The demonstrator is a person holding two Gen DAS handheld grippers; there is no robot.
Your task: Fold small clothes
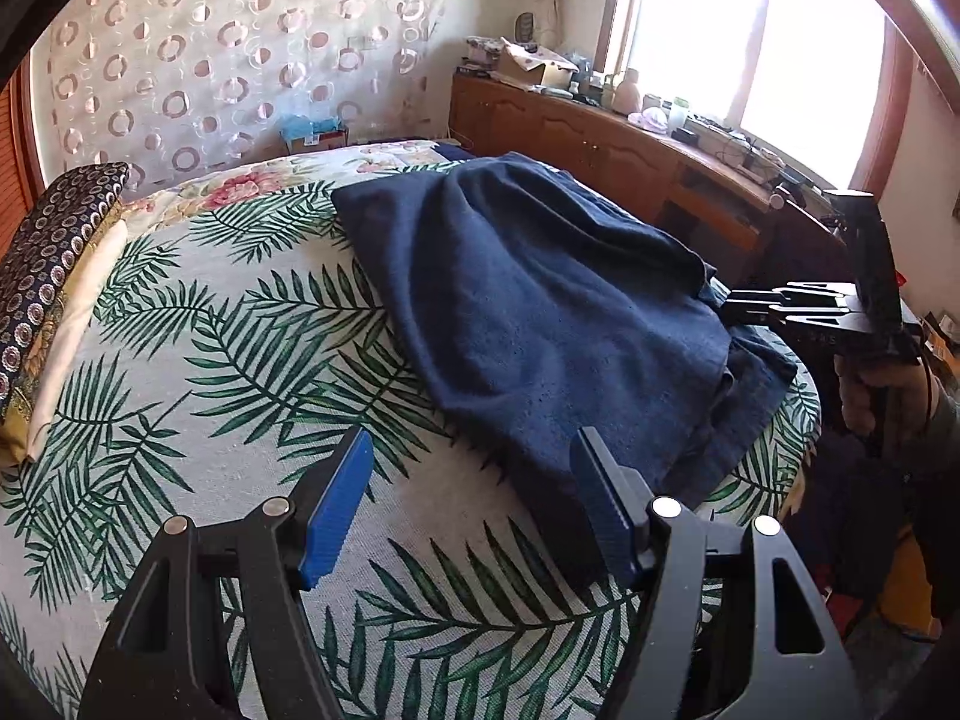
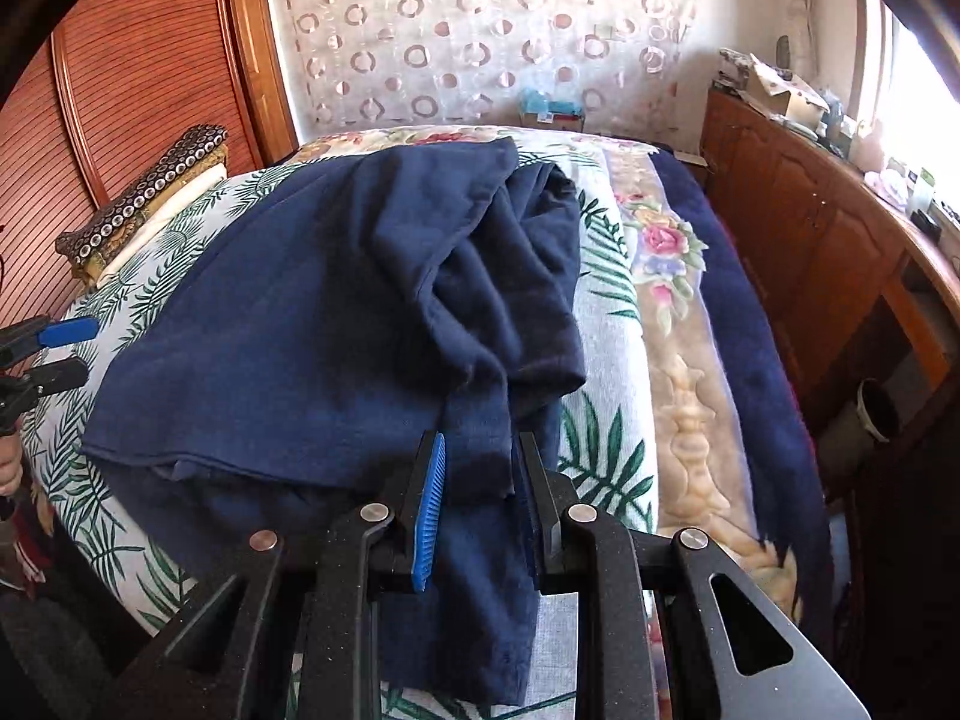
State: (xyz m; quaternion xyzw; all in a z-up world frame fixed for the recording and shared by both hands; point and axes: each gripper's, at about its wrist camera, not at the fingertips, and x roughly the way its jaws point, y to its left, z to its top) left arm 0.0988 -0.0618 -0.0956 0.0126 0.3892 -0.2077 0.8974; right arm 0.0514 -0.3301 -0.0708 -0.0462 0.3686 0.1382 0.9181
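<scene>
Down over the near edge of the bed, the right tool (image 2: 477,501) tilts forward, its jaws narrow and not pressing the strip of navy garment (image 2: 336,312) that lies between them. The left tool (image 1: 471,501) also angles downward, jaws wide and empty, just short of the garment's near-left hem. That garment lies spread and rumpled across the palm-leaf bedspread (image 1: 198,324), reaching the bed's right edge, where a hand (image 1: 870,396) grips the right tool's handle.

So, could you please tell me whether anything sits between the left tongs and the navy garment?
Nothing visible does: the left tongs stand open over bare leaf-print bedcover, with the navy garment just ahead.
</scene>
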